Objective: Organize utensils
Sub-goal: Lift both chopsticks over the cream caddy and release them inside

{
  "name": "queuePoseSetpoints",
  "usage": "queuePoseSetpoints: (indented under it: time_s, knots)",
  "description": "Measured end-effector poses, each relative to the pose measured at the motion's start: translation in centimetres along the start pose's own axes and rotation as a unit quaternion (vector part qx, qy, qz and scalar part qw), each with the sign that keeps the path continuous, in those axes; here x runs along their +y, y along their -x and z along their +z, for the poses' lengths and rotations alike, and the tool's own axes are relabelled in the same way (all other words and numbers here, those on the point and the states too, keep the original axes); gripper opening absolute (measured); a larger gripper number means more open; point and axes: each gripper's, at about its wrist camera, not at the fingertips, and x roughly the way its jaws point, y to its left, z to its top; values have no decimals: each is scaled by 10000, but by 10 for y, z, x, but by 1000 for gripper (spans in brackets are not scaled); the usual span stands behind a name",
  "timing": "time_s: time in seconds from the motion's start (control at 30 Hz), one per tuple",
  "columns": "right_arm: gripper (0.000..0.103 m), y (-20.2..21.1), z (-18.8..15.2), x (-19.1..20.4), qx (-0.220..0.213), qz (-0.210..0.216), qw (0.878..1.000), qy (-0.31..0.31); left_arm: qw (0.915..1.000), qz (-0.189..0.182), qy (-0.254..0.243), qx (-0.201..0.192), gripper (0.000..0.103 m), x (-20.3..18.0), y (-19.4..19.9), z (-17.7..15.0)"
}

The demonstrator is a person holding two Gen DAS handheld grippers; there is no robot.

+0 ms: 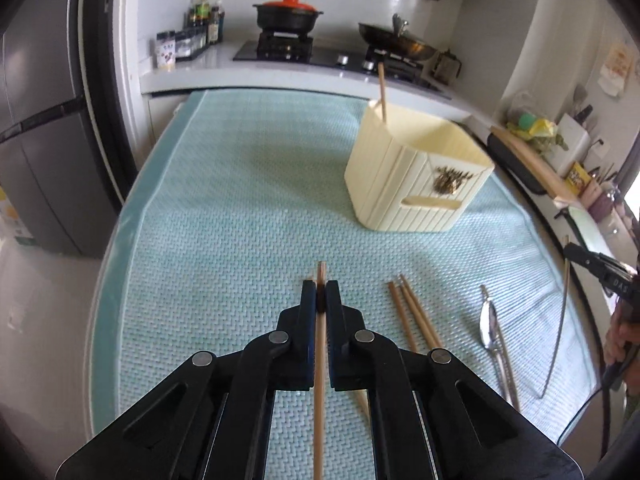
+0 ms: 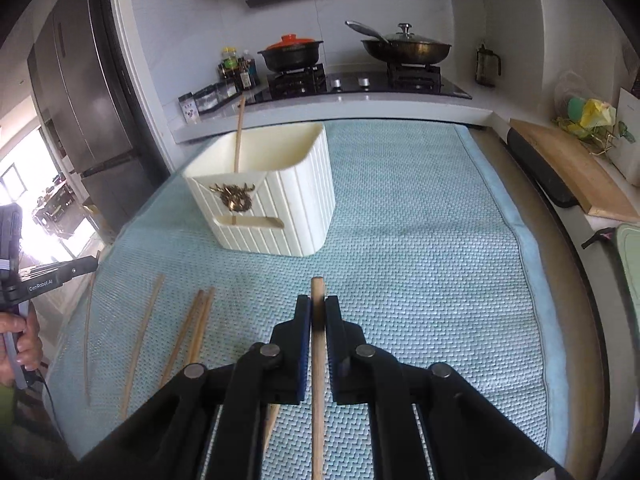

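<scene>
My left gripper [image 1: 321, 290] is shut on a wooden chopstick [image 1: 319, 380] that runs back along its fingers, above the mat. My right gripper [image 2: 318, 306] is shut on another wooden chopstick [image 2: 318, 380]. A cream ribbed utensil holder [image 1: 416, 176] stands on the mat ahead, also in the right wrist view [image 2: 264, 192], with one chopstick [image 1: 382, 92] upright inside. Several loose chopsticks [image 1: 412, 316] and a metal spoon [image 1: 489, 320] lie on the mat between the grippers. Loose chopsticks [image 2: 192, 332] show left of my right gripper.
A light blue woven mat [image 1: 240, 220] covers the table. Behind it is a counter with a stove, a black pot with an orange lid [image 1: 289, 12] and a wok [image 1: 396, 42]. A fridge [image 1: 36, 120] stands left. A wooden board [image 2: 572, 168] lies right.
</scene>
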Motion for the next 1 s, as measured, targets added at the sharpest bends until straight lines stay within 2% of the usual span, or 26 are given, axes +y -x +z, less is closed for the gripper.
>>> queuePoseSetpoints:
  time_s: [0.17,0.33,0.57,1.0]
  knots:
    - [7,50,7,6,-421,135,9990,40,9982,-144,-116,-565,3,-10,59,3]
    - [7,90,8,11,-761,190,9968,141,9943,-301,-128,-1010,2,-12,99,0]
    - [7,126,6,19,-1043,151,9939,320,9889,-244,-231,-1448,2,-23,126,-9]
    - [7,144,12,16,-1286,27,9911,340,9840,-302,-230,-1739,1,-28,143,-7]
